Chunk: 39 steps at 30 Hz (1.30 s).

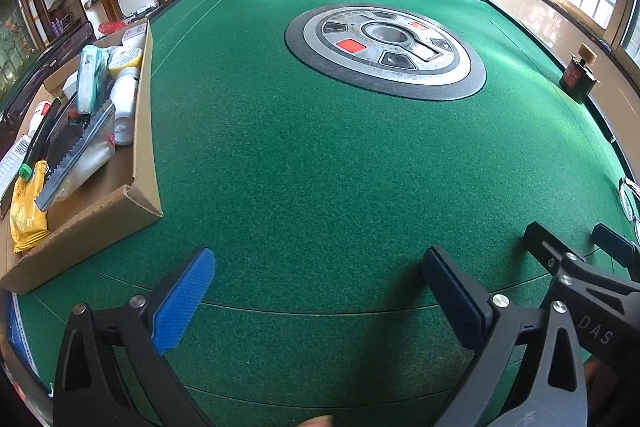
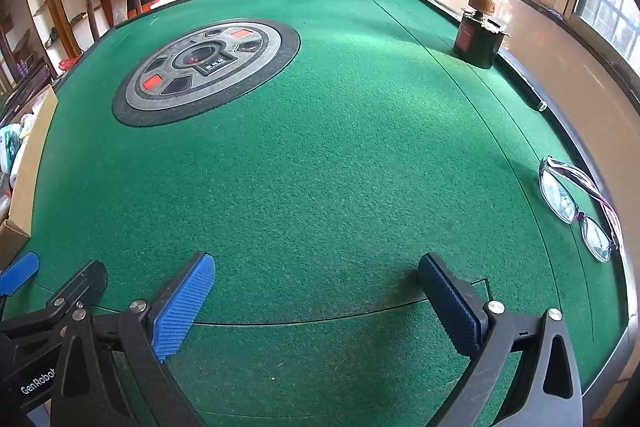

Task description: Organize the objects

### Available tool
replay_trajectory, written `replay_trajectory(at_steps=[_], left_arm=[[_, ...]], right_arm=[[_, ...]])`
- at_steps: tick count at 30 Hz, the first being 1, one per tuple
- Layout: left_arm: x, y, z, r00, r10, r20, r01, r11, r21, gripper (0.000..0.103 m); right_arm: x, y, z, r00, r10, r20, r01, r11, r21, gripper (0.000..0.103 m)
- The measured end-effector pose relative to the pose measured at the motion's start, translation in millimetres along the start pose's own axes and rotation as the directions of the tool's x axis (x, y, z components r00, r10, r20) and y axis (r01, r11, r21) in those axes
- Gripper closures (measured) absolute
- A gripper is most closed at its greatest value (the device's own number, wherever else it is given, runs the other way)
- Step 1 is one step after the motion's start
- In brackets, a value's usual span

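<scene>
Purple-framed glasses (image 2: pixel 580 207) well right of empty, gaping right tool (image 2: pixel 316 291)

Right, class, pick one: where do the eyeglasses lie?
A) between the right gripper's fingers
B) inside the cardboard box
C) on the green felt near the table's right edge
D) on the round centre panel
C: the eyeglasses lie on the green felt by the right edge, apart from the open right gripper.
</scene>
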<state>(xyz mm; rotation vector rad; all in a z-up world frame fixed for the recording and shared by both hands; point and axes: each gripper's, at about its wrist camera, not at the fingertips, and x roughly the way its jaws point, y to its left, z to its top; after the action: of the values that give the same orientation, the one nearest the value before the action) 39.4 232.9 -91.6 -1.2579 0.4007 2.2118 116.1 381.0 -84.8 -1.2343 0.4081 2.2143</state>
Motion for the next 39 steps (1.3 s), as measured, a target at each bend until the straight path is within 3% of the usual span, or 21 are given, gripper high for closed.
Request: replay_trajectory(at_steps=[39], left_arm=[[1.2,-1.2,0.8,1.0,0.005,0.001,-0.005,1.0,0.0,0.0]], right_arm=[[-2.5,2.7,-0.8,1.0,-0.001,-0.001,0.001,1.0,0.002,0.0]])
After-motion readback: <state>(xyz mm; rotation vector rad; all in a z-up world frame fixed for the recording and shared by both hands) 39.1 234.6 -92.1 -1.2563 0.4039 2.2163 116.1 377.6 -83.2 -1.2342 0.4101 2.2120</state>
